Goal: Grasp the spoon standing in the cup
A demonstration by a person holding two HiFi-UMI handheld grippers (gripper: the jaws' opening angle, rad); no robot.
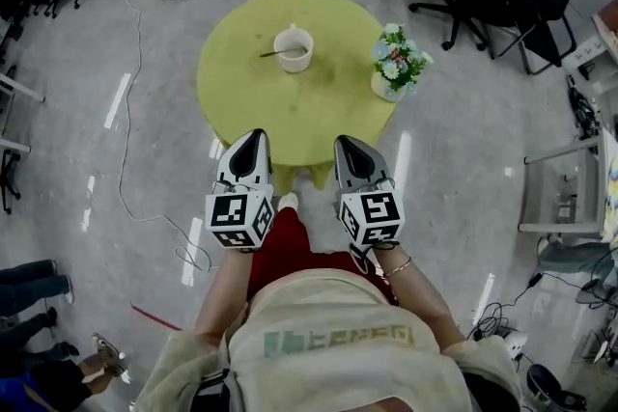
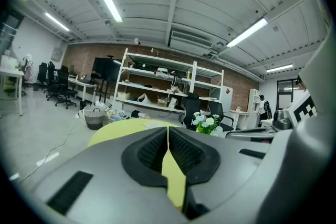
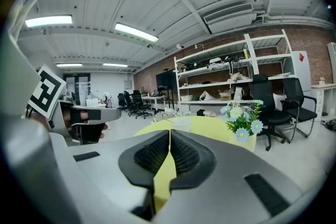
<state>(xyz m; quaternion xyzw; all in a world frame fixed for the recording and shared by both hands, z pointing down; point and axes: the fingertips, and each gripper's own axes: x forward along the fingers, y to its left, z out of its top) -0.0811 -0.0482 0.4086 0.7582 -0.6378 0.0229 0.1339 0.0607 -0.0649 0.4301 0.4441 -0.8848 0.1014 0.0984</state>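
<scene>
The left tool [image 1: 253, 138] and the right tool [image 1: 348, 144] each have their jaws pressed together with nothing between them. They are held side by side at the near edge of the round yellow-green desk [image 1: 232, 96]. The white ceramic cup [image 1: 294, 51] sits well ahead of both tools, roughly between their lines of aim. The slim metal spoon [image 1: 274, 52] leans in it, its handle out over the rim toward the left tool's side. A small pot of blue and white flowers [image 1: 396, 68] stands ahead and outward of the right tool, apart from the cup. The step in hand looks like the reach, not yet begun. To do it well, the chosen tool should part its jaws before arriving and come down from above the handle. It should straddle the handle's thin width and close gently, so the cup is neither tipped nor dragged.
</scene>
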